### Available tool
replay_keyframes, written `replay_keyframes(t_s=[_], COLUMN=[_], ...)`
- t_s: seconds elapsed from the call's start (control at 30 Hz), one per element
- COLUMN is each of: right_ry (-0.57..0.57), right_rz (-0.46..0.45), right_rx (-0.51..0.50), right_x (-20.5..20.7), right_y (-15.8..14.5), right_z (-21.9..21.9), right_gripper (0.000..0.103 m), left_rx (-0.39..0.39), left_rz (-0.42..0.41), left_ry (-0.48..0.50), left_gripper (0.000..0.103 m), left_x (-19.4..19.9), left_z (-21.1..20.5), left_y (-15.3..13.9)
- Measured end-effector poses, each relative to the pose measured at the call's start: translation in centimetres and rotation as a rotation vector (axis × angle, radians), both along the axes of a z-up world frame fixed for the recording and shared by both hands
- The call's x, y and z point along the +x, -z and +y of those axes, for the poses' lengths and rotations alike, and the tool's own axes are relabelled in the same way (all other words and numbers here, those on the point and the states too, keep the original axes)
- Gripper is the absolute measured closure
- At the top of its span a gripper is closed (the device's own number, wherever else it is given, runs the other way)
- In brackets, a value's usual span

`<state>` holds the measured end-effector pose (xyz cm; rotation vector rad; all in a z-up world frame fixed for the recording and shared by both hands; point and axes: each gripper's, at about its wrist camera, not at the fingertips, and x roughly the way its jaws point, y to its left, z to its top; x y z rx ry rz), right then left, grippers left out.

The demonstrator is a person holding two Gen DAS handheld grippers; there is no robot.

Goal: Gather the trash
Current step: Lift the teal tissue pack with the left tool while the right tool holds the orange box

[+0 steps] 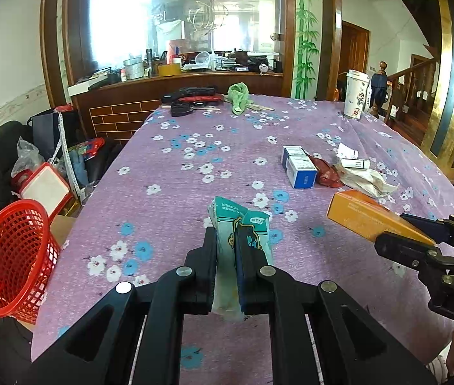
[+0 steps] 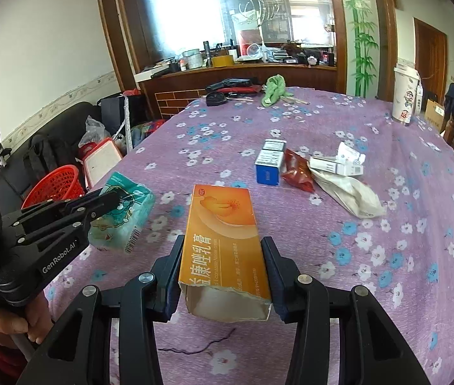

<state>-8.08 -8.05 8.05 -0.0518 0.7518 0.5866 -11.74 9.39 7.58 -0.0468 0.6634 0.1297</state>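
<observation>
Tissue pack [image 1: 243, 224] in left gripper [image 1: 227, 240], orange box [image 2: 223, 243] in right gripper [image 2: 223, 256].

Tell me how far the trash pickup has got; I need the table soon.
Nothing shows as binned yet: what shows of the red basket looks empty. In hand: the left gripper is shut on a tissue pack, the right gripper on an orange box. Left: blue box, red wrapper, white box, crumpled paper.
</observation>
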Motion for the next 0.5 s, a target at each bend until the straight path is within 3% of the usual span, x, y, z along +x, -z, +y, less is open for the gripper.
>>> replay_keyframes(t_s=[0.5], right_ry=[-0.046], right_rz=[-0.014], right_rx=[-0.022], right_x=[-0.9], right_y=[-1.1], right_z=[3.0], right_gripper=[0.054], left_rx=[-0.02], left_rz=[-0.03], left_ry=[-0.043], left_gripper=[0.093], left_x=[-1.6], left_z=[2.7], left_y=[-0.4])
